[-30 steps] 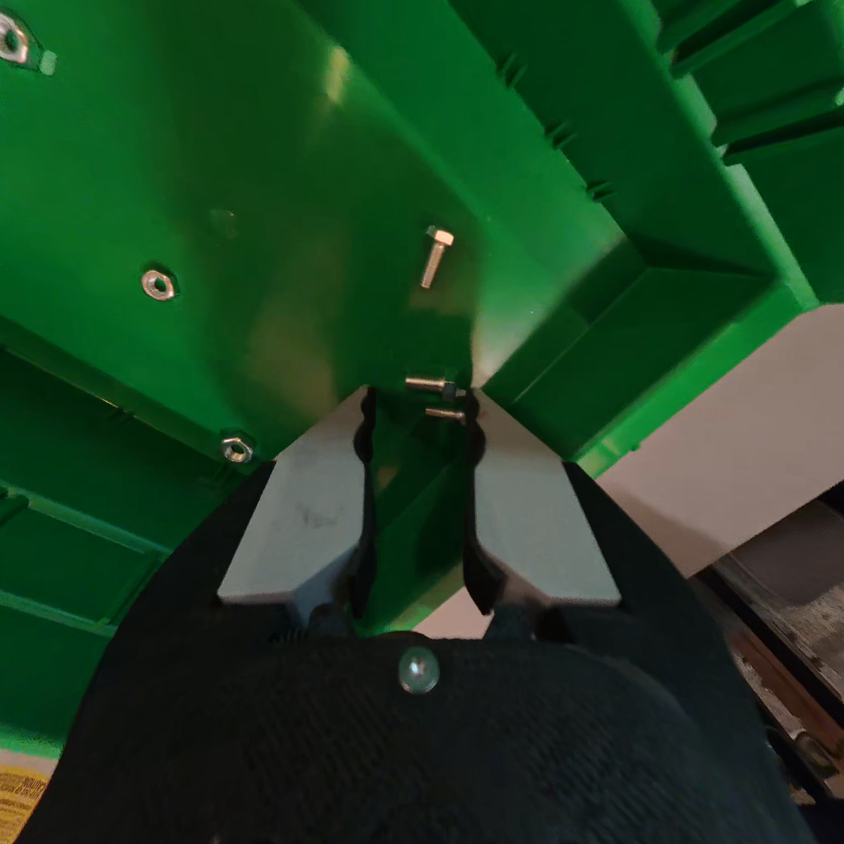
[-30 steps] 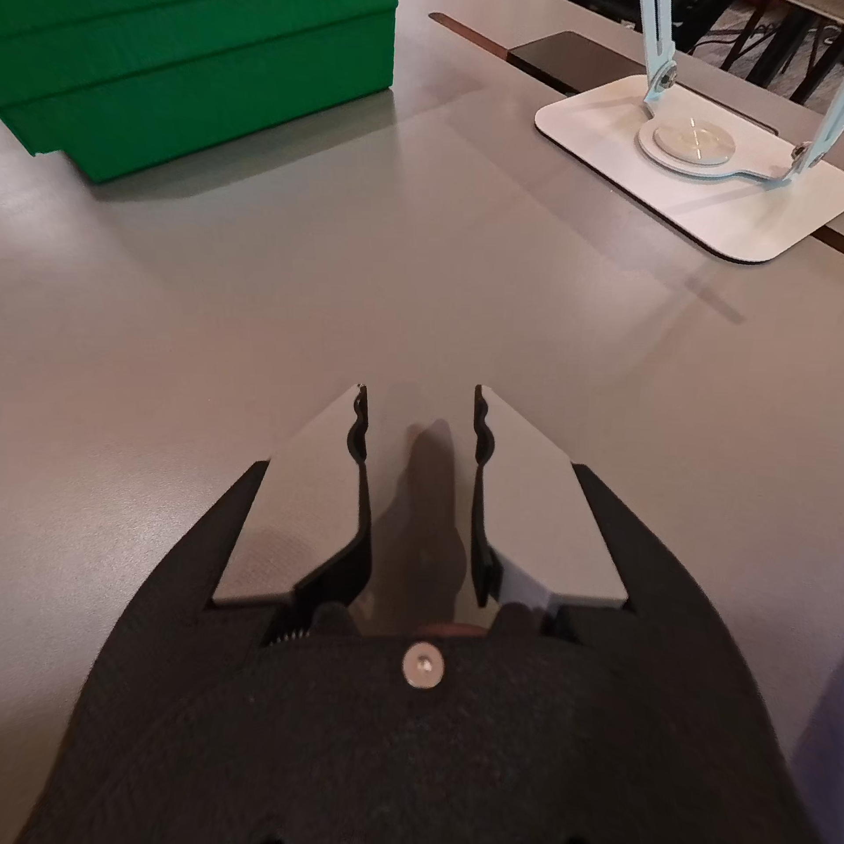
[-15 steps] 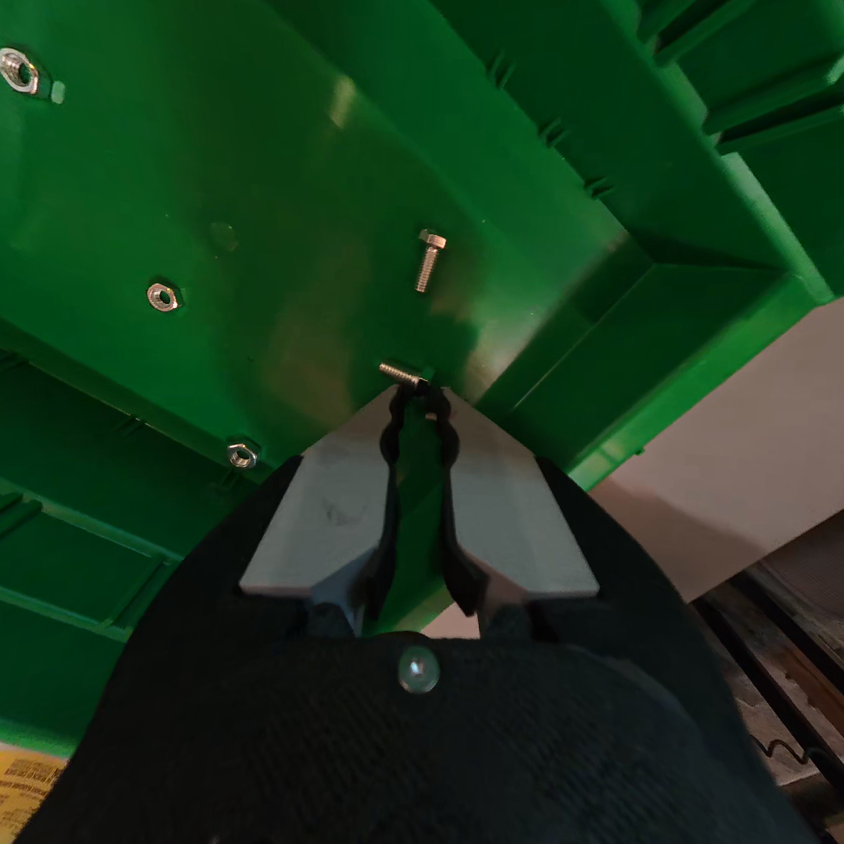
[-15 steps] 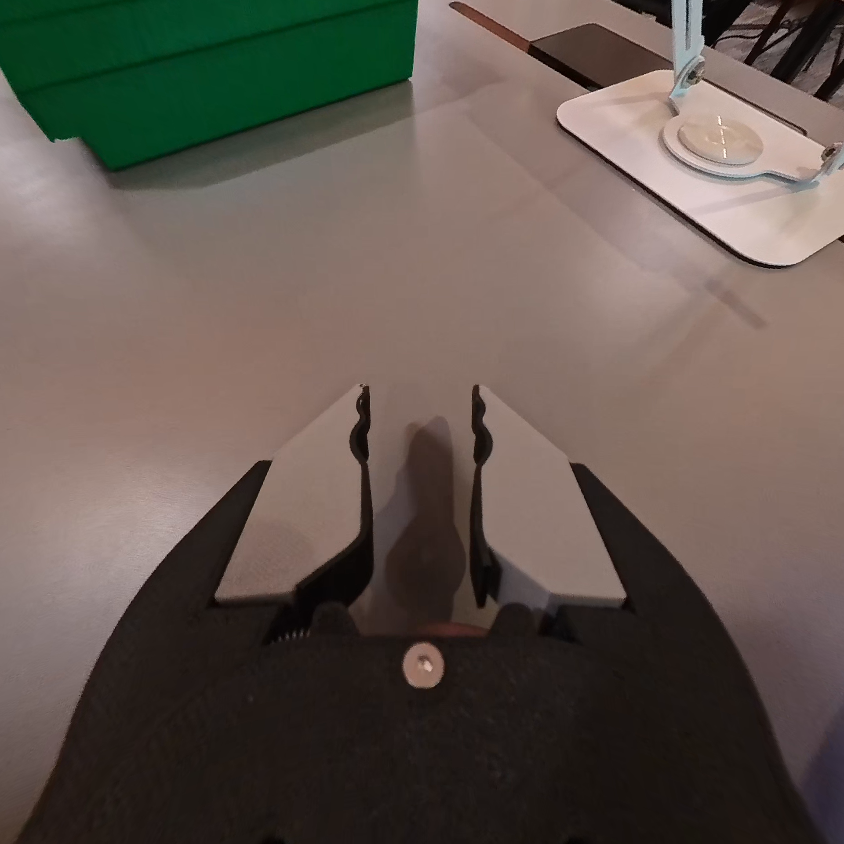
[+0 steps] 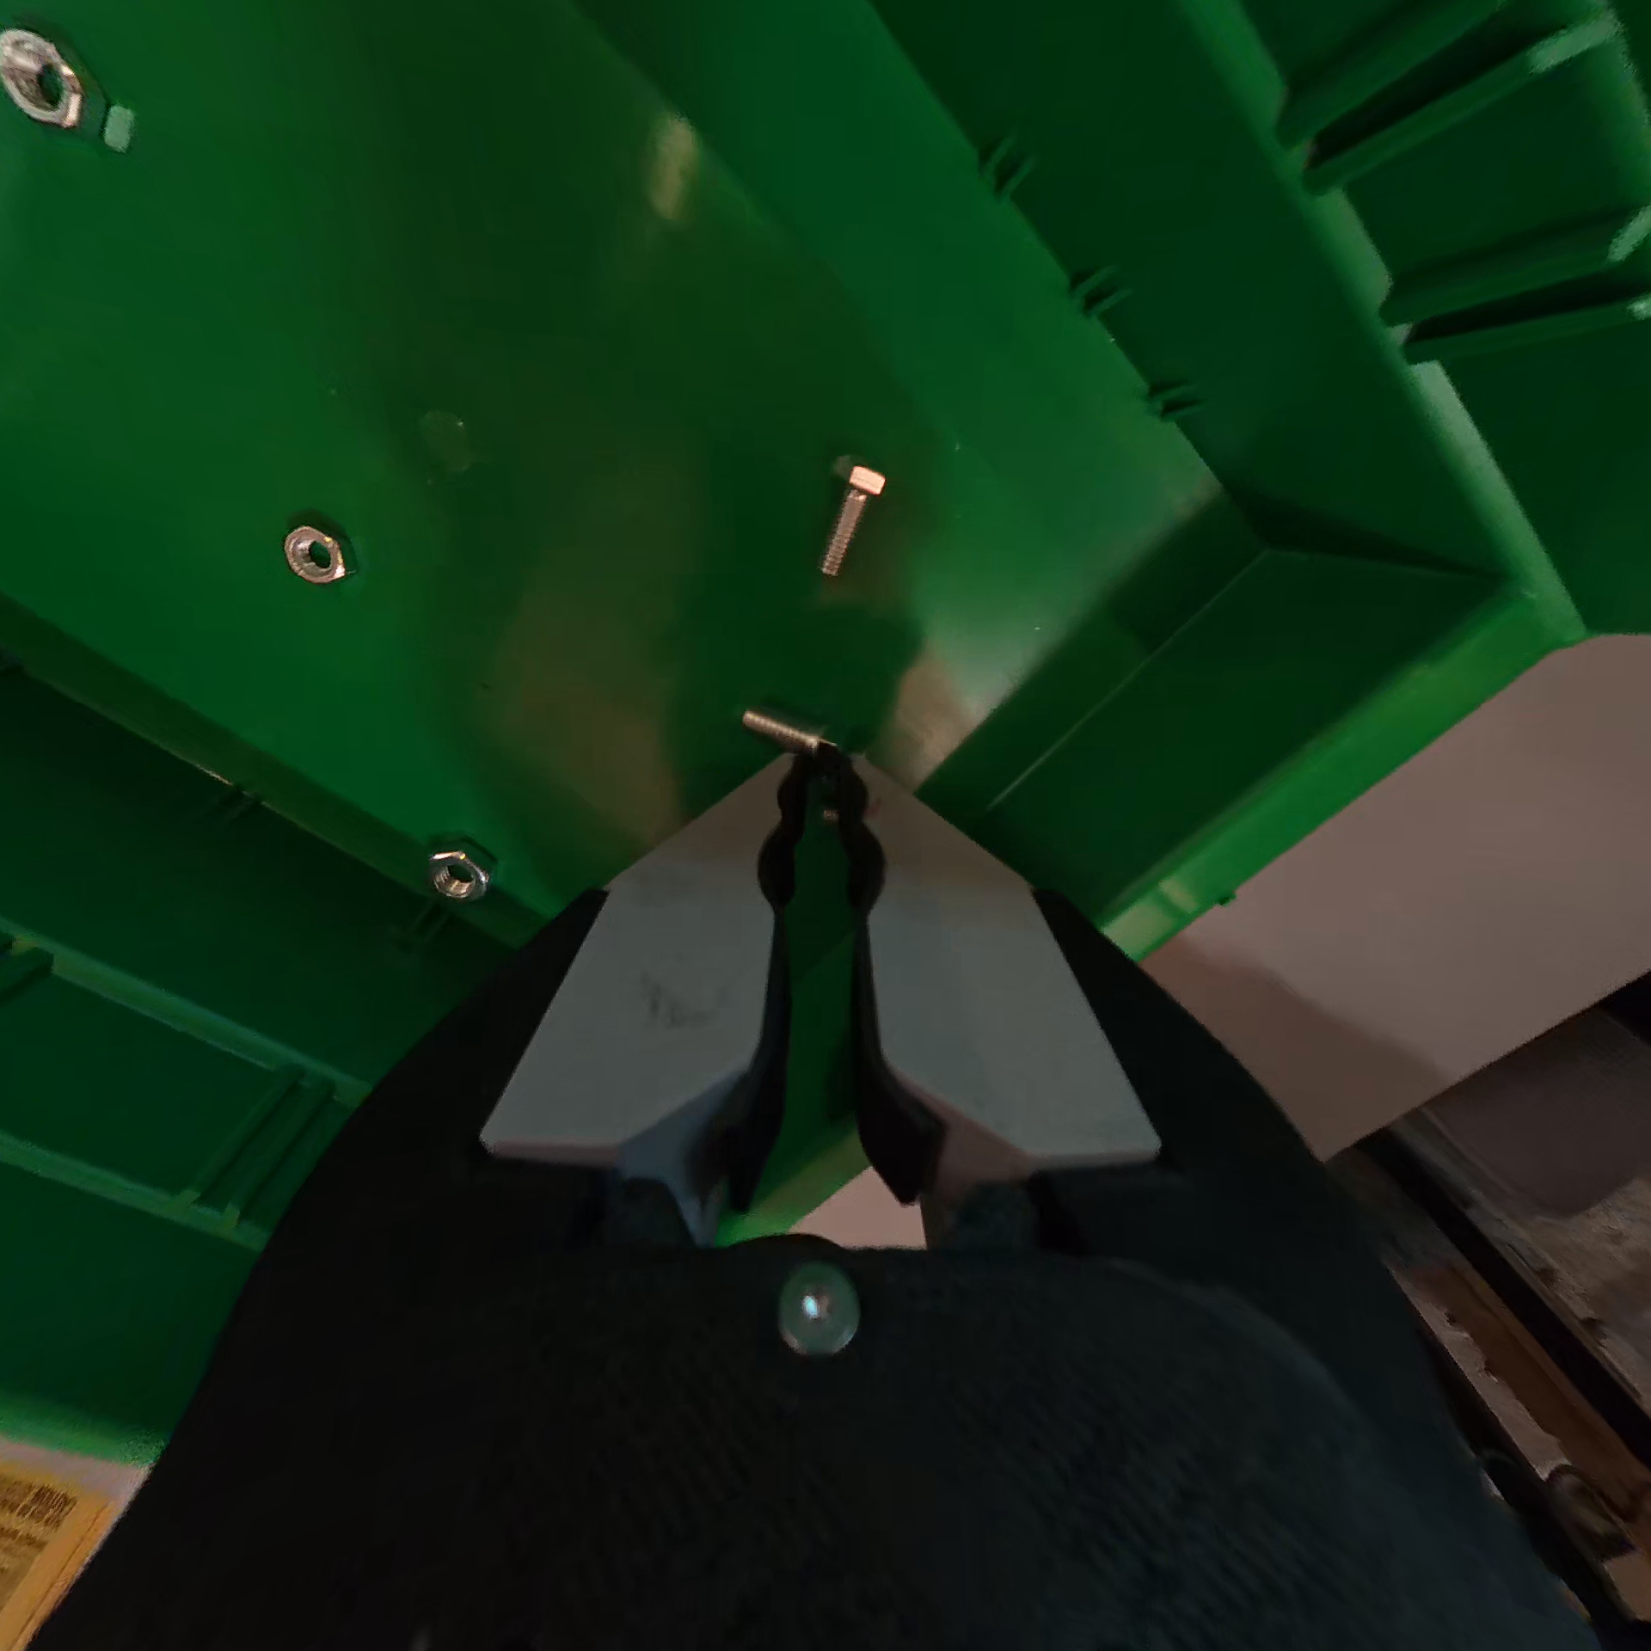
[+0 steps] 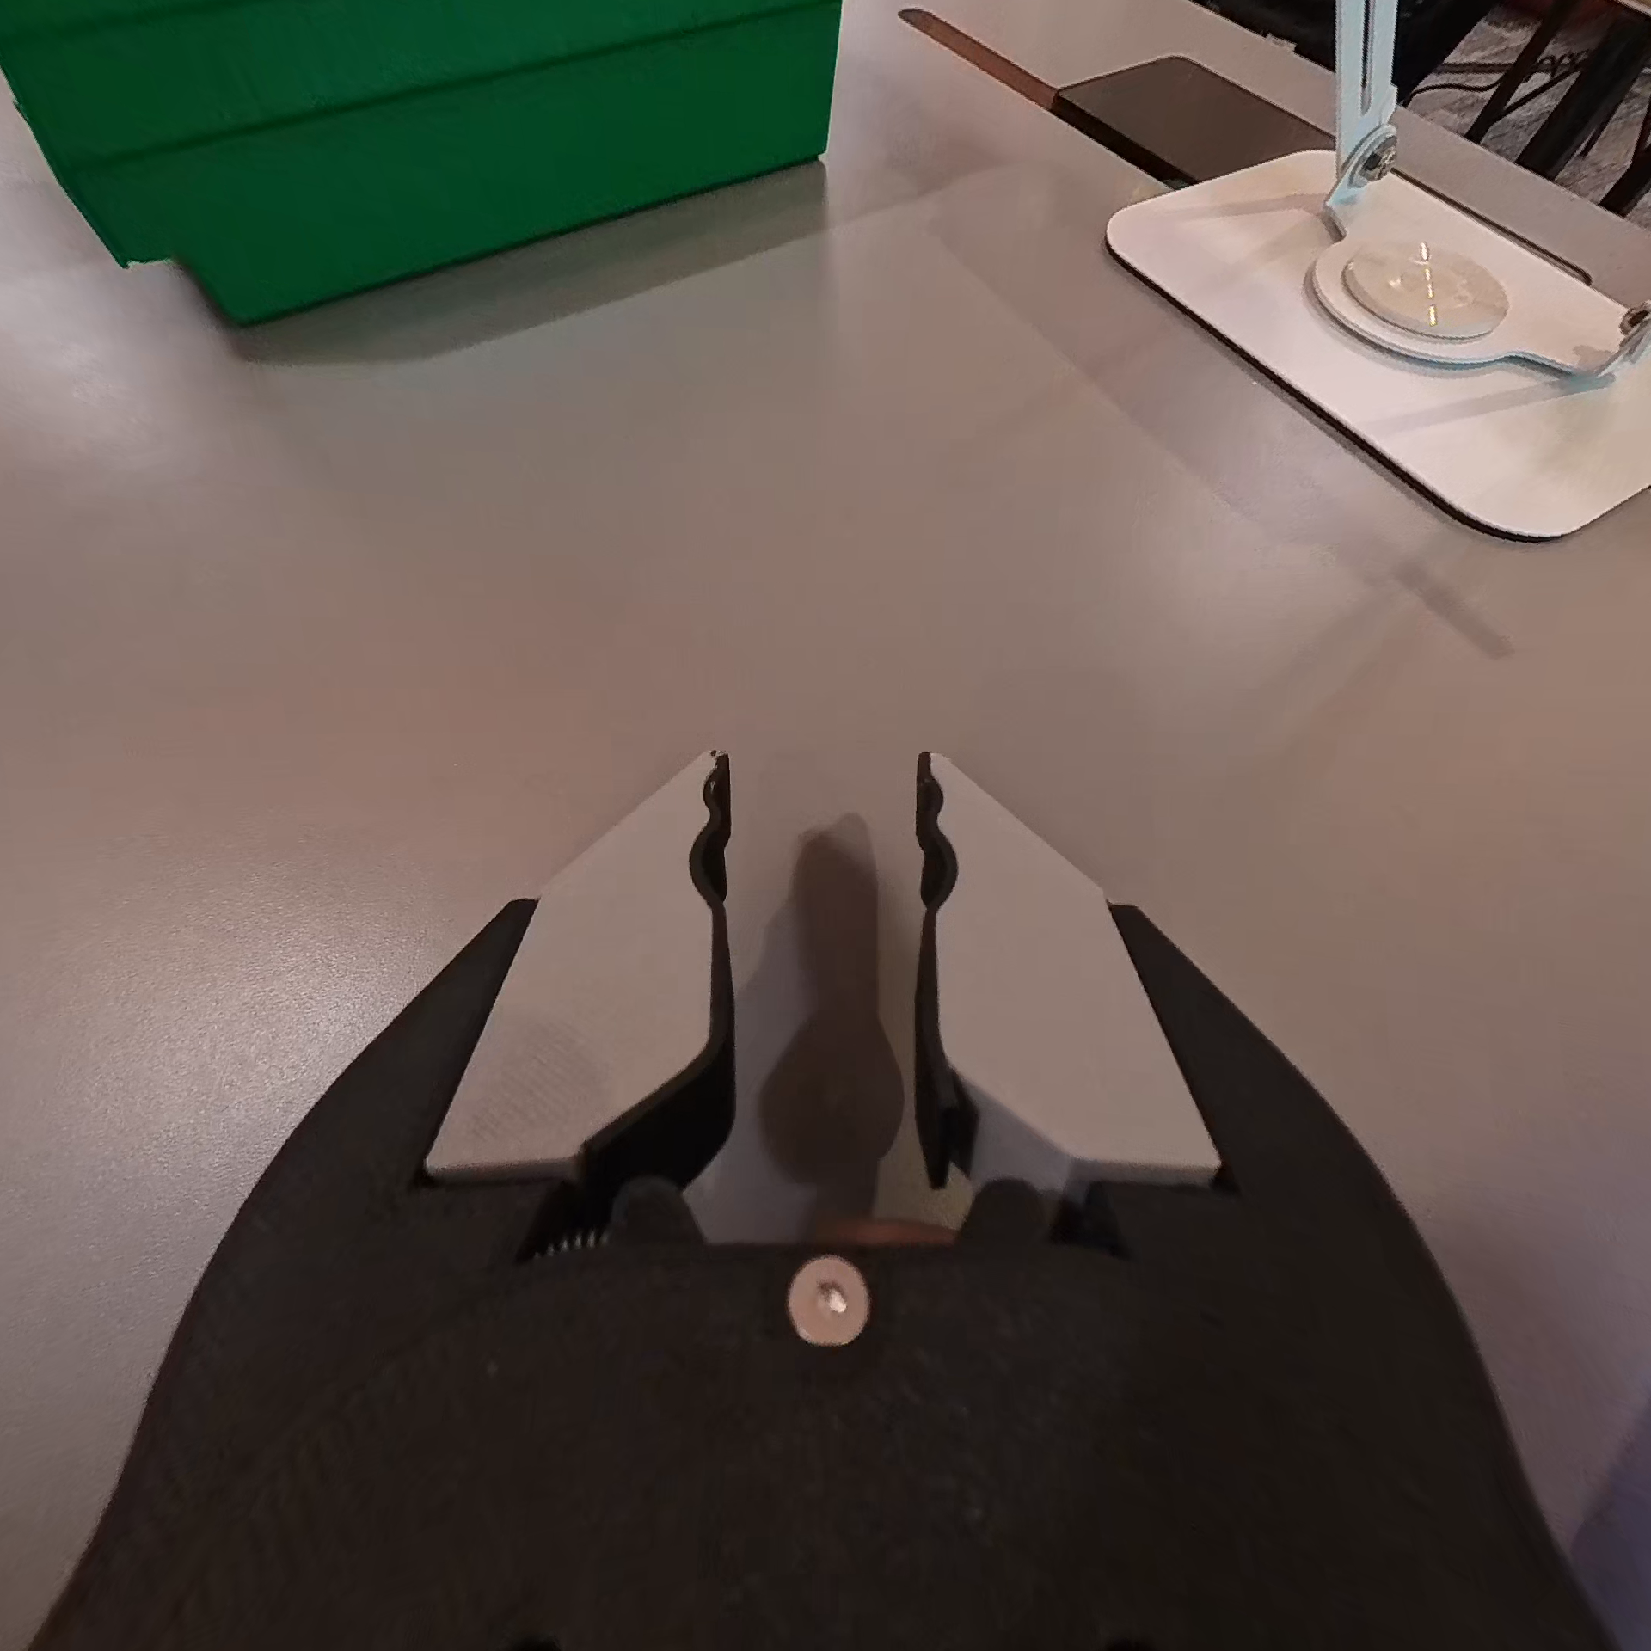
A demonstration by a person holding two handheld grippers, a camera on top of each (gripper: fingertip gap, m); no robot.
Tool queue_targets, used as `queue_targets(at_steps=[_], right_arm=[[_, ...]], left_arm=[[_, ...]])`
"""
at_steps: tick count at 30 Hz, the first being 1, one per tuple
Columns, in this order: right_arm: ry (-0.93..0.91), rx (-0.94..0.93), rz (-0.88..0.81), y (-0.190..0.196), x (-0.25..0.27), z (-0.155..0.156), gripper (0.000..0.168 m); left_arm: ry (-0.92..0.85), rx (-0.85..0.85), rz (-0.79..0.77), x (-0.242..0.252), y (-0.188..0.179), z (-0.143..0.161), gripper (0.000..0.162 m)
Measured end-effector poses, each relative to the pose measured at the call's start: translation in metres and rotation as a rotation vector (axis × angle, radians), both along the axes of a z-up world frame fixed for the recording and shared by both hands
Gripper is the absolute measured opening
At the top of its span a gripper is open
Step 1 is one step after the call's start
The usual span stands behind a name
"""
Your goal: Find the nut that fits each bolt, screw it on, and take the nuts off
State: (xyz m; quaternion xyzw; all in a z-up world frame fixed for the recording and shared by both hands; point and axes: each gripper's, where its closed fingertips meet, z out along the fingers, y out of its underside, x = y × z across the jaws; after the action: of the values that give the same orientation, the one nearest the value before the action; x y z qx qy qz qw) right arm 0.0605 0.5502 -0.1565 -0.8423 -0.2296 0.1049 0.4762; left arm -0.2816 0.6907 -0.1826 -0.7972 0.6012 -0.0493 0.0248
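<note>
In the left wrist view, my left gripper (image 5: 820, 766) reaches into a green plastic bin (image 5: 536, 295) and is shut on the head end of a small silver bolt (image 5: 782, 728), whose threaded shaft sticks out to the left of the tips. A second bolt (image 5: 849, 523) lies on the bin floor just beyond. Three silver nuts lie in the bin: one at the far left corner (image 5: 40, 80), one mid left (image 5: 314, 556), one near the front wall (image 5: 458, 874). In the right wrist view, my right gripper (image 6: 822, 777) is open and empty above the grey table (image 6: 447, 625).
The green bin (image 6: 429, 152) also shows at the back left of the right wrist view. A white stand base (image 6: 1394, 357) with a pale blue bracket sits at the back right. A yellow label (image 5: 36, 1537) lies on the table at the lower left of the left wrist view. One gripper's finger ends stand about 40 centimeters off the other's. The white stand base (image 6: 1394, 357) is about 30 centimeters from my right fingertips and 45 centimeters from my left.
My left gripper closed from open onto the near bolt and now holds it. The right gripper drifted slightly left and stayed open.
</note>
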Motion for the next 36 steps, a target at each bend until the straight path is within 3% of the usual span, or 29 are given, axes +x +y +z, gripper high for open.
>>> queue_targets(at_steps=[4,8,11,13,18,21,24,27,29,32,36], right_arm=[[-0.004,0.002,0.001,0.000,-0.001,0.000,0.038],[-0.007,0.003,-0.006,0.001,0.001,0.000,0.038],[-0.007,0.012,-0.020,0.001,0.004,0.003,0.037],[-0.002,0.020,-0.030,0.002,0.006,0.006,0.037],[0.003,0.043,-0.056,0.003,0.013,0.013,0.037],[0.013,0.057,-0.069,0.003,0.016,0.017,0.037],[0.022,0.066,-0.071,0.002,0.018,0.021,0.036],[0.026,0.074,-0.065,0.001,0.016,0.024,0.037],[0.025,0.079,-0.059,0.000,0.015,0.026,0.036],[0.014,0.086,-0.055,-0.001,0.013,0.027,0.037],[0.009,0.096,-0.057,-0.001,0.014,0.030,0.037]], left_arm=[[-0.033,0.097,0.005,0.005,0.010,0.022,0.005],[-0.171,0.254,-0.038,0.034,0.006,0.075,0.004],[-0.319,0.312,-0.170,0.087,-0.033,0.116,0.004],[-0.379,0.304,-0.289,0.129,-0.071,0.124,0.004],[-0.382,0.197,-0.529,0.224,-0.151,0.069,0.004],[-0.317,0.117,-0.584,0.251,-0.172,0.023,0.004],[-0.266,0.083,-0.608,0.256,-0.177,-0.003,0.004],[-0.304,0.048,-0.609,0.258,-0.180,-0.003,0.005],[-0.306,0.030,-0.581,0.255,-0.179,-0.001,0.017],[-0.315,0.036,-0.549,0.245,-0.177,0.006,0.022],[-0.329,0.088,-0.507,0.203,-0.160,0.046,0.024]])
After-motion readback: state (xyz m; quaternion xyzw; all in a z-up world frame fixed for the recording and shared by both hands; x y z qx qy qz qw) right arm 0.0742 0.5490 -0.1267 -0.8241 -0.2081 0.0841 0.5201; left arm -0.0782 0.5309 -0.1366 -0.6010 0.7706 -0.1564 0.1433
